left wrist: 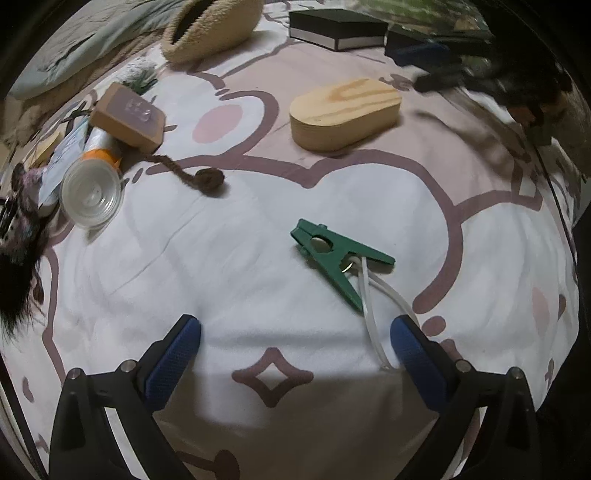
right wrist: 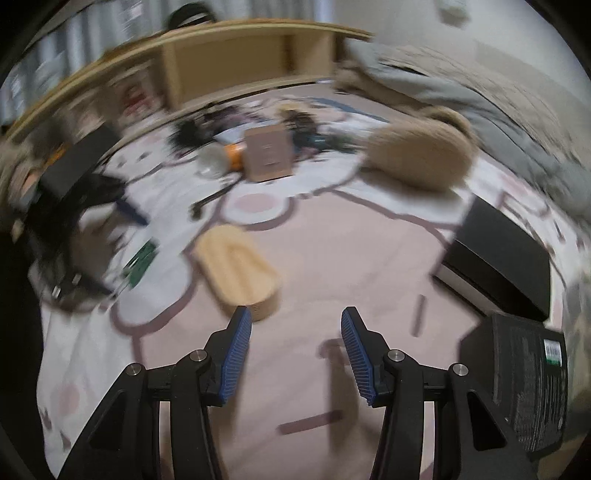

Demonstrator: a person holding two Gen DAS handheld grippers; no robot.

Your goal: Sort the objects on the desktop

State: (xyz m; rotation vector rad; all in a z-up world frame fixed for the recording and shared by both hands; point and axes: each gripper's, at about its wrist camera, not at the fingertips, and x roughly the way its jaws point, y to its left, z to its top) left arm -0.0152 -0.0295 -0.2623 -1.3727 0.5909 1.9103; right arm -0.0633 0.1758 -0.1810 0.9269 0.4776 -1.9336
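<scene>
1. My left gripper [left wrist: 295,332] hangs over the patterned cloth [left wrist: 229,280], jaws spread as wide as they go, nothing btwn the blue pads [left wrist: 173,362], nothing held.
2. Green clip [left wrist: 334,260] lies flat on the cloth just ahead of that gripper, closer to its right finger. A white cord [left wrist: 373,310] is tied through the clip and loops back to just beside the right pad; can't tell if cord & pad touch.
3. Further out, centre-right: oval wooden box [left wrist: 343,112], lid on, apart from the clip.
4. Left side cluster: clear plastic cup [left wrist: 91,194] on its side w/ mouth toward me, orange-banded tube [left wrist: 99,147] behind it, small wooden block [left wrist: 127,116] against the tube, brown braided cord [left wrist: 192,175] trailing from under the block.
5. Top of left view: woven tan basket [left wrist: 210,29] tipped over; black box w/ silver edge [left wrist: 336,27] to its right.
6. My right gripper [right wrist: 296,354] is partly open, abt mid-gap, pads empty, over bare pink cloth. View is motion-blurred.
7. Right view: the oval wooden box sits just past the left fingertip [right wrist: 242,325], not touching as far as I can tell; a black box lies at right, another black item [right wrist: 528,384] right beside my right finger.
</scene>
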